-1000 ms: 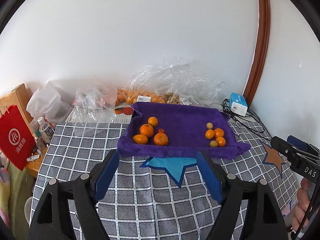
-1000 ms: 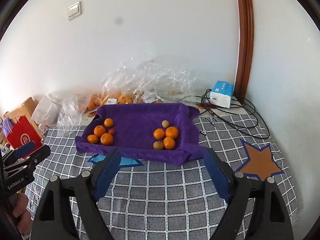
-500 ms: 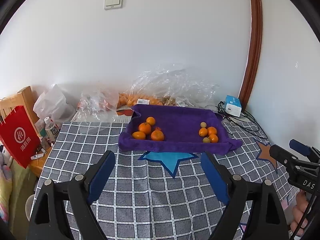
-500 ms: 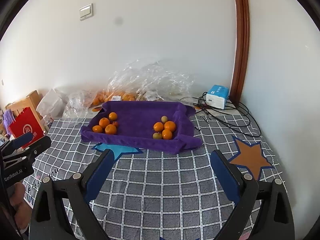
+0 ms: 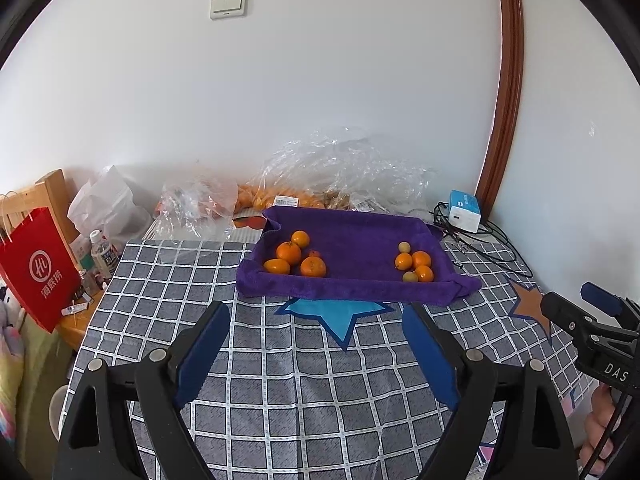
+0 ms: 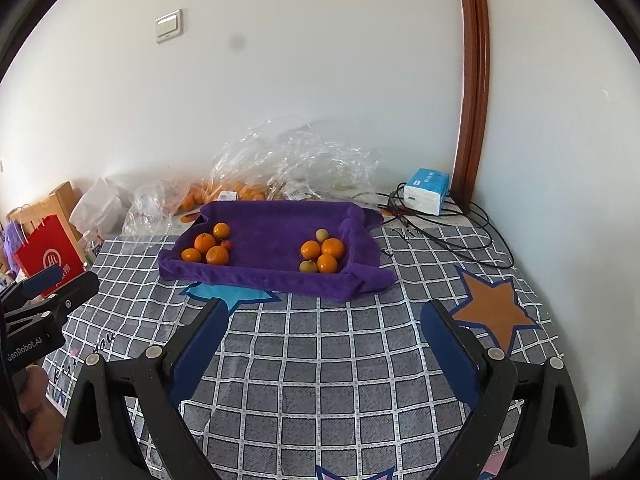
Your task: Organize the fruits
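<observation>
A purple cloth tray (image 5: 352, 288) (image 6: 264, 278) sits at the far side of the checked table. At its left end lie several oranges (image 5: 289, 253) (image 6: 205, 242) with one tiny red fruit (image 6: 226, 245). At its right end lie oranges (image 5: 421, 259) (image 6: 333, 248) and two small yellow-green fruits (image 5: 404, 247) (image 6: 308, 267). My left gripper (image 5: 316, 344) is open and empty, well back from the tray. My right gripper (image 6: 324, 340) is open and empty too, also back from the tray. Each gripper shows at the edge of the other's view.
Clear plastic bags (image 5: 344, 172) with more oranges lie behind the tray by the wall. A white-blue box (image 6: 426, 191) and black cables (image 6: 452, 236) sit at the far right. A red paper bag (image 5: 38, 268) and a bottle (image 5: 102, 254) stand off the table's left edge.
Both grippers have pulled back and up from the tray, which now looks smaller and farther away. Both stay open. The fruit has not moved.
</observation>
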Tool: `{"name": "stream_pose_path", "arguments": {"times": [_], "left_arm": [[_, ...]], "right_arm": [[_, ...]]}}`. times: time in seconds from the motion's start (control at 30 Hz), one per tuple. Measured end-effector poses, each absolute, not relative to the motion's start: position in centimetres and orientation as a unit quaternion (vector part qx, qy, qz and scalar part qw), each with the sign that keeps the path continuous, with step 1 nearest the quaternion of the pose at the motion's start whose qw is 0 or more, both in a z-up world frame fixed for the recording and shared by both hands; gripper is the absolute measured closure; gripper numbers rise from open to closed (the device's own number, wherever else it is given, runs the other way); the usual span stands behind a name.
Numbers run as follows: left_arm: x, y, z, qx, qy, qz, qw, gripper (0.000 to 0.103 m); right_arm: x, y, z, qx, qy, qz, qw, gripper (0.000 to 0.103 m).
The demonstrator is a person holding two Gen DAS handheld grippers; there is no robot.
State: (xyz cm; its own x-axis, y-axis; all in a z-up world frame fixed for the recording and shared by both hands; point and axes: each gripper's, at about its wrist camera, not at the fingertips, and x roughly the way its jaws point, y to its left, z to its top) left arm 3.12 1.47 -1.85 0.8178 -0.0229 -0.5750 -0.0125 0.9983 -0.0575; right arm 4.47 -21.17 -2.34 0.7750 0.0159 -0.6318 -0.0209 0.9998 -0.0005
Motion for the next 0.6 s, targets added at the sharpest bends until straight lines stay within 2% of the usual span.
{"name": "stream_pose_path", "arguments": {"times": [0.6], "left_arm": [[3.09,1.63,-1.77,-0.031,0.302,0.002,0.953,0.014]], "right_arm": [[4.13,-21.1,-2.4,-0.003,0.334,0.01,0.943,0.007]]}}
